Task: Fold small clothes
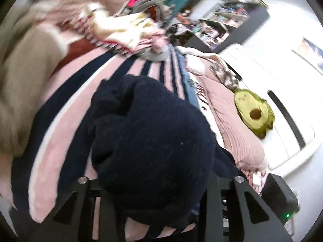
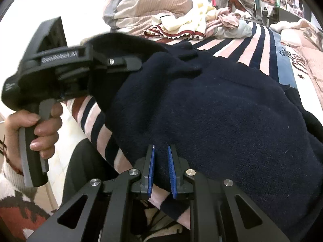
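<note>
- Navy knitted garment (image 2: 212, 109) is bunched on the striped bed cover (image 2: 260, 40), directly ahead of both tools.
- Right tool (image 2: 161, 169) is clamped on the garment's near edge.
- Left tool (image 2: 129, 64), held by a hand (image 2: 38, 129), is closed on a raised fold of the garment.

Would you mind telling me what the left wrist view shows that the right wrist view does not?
Only the left wrist view shows the avocado plush on a pink pillow. Only the right wrist view shows the hand holding the left tongs, and the right tongs' blue pads clamped on fabric. Both share the navy sweater on the striped blanket and the clothes pile.
</note>
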The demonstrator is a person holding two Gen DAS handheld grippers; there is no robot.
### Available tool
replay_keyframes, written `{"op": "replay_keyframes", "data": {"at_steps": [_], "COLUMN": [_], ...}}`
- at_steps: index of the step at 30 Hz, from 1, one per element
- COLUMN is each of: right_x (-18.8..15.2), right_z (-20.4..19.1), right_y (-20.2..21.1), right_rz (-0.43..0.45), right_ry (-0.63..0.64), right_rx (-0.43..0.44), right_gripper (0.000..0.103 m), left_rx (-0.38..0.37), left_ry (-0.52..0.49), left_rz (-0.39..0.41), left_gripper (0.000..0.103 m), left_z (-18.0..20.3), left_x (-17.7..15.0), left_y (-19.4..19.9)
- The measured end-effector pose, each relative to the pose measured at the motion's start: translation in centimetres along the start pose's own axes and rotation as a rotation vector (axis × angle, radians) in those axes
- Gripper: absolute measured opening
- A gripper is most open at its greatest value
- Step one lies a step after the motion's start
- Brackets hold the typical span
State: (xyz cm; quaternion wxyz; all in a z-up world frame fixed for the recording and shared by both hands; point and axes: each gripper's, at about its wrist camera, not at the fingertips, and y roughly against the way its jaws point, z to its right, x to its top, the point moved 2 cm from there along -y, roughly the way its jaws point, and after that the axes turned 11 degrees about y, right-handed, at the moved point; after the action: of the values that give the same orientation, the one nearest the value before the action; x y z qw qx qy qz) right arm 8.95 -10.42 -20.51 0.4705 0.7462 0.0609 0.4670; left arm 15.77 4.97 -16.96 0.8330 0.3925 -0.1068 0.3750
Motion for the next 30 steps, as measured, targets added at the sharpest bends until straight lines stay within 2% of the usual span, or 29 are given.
{"op": "replay_keyframes", "data": {"at_steps": [7, 11, 12, 16, 19, 21, 24, 27, 30], "right_x": [-0.8, -1.9, -2.5, -5.0, -7.1, -8.4, -9.5, -10.4, -10.7], "right_z": [2.9, 5.8, 6.7, 10.2, 12.1, 13.1, 14.0, 14.6, 14.6], "right_y": [3.2, 7.5, 8.8, 12.9, 14.9, 15.8, 16.0, 16.1, 16.1], "right_rz": [0.089, 0.172, 0.192, 0.233, 0.252, 0.257, 0.252, 0.245, 0.248], "right_ry": [-0.099, -0.145, -0.16, -0.232, -0.295, -0.334, -0.377, -0.402, -0.41], "right_rx": [0.08, -0.011, -0.053, -0.194, -0.26, -0.292, -0.317, -0.32, -0.308], "right_gripper": [0.012, 0.024, 0.027, 0.027, 0.027, 0.027, 0.027, 0.027, 0.027], "left_rx": [-0.033, -0.061, -0.072, -0.115, -0.14, -0.133, -0.083, -0.057, -0.062], "left_ry": [-0.235, -0.356, -0.393, -0.492, -0.566, -0.606, -0.681, -0.717, -0.707], "left_rz": [0.037, 0.017, 0.001, -0.094, -0.201, -0.244, -0.328, -0.332, -0.353], "left_gripper": [0.028, 0.025, 0.025, 0.023, 0.023, 0.023, 0.024, 0.028, 0.043], "left_z": [7.5, 11.7, 12.9, 16.7, 19.2, 20.1, 20.4, 20.2, 20.0], "left_x": [0.1, -1.0, -1.6, -4.7, -8.3, -10.0, -12.2, -12.7, -12.3], "left_y": [-0.1, -1.0, -1.7, -4.2, -6.9, -8.1, -10.0, -9.9, -8.9]}}
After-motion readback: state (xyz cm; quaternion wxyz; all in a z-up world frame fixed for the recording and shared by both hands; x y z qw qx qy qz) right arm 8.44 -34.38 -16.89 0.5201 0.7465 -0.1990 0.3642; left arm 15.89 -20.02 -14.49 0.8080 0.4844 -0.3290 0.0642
